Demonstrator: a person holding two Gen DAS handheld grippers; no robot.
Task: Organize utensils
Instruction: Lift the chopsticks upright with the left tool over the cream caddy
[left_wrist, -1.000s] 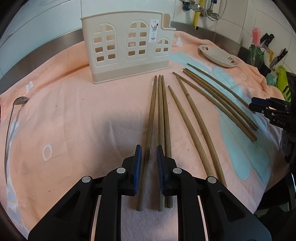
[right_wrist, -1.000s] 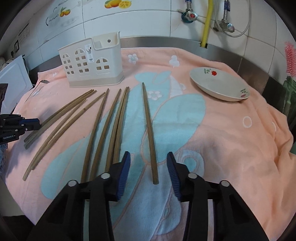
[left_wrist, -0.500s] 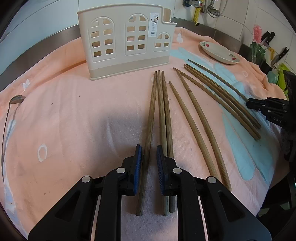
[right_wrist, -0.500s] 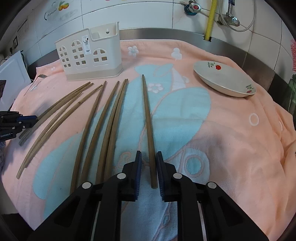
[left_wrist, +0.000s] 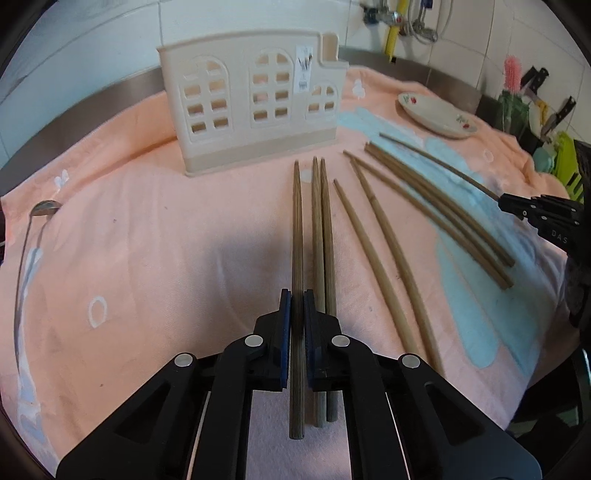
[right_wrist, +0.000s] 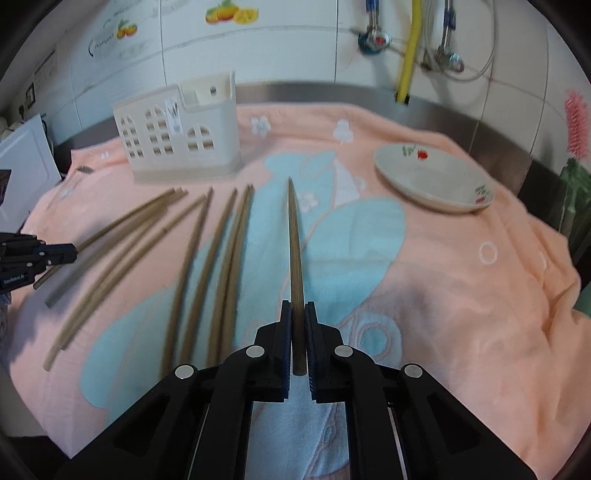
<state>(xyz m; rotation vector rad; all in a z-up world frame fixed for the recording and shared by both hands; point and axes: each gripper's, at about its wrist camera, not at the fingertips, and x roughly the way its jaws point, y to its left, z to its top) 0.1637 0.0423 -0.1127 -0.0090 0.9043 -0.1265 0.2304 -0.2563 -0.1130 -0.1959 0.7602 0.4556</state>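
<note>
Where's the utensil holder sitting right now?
The utensil holder stands upright at the far edge of the towel, beyond the chopsticks' tips; in the right wrist view it's upper left, the dish to its right.

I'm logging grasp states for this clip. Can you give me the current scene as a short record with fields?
left gripper: shut on the leftmost chopstick
right gripper: shut on the rightmost chopstick
loose chopsticks: lying on the towel
utensil holder: upright, nothing seen inside
dish: on the towel, right of the holder
spoon: on the towel's left edge
</note>
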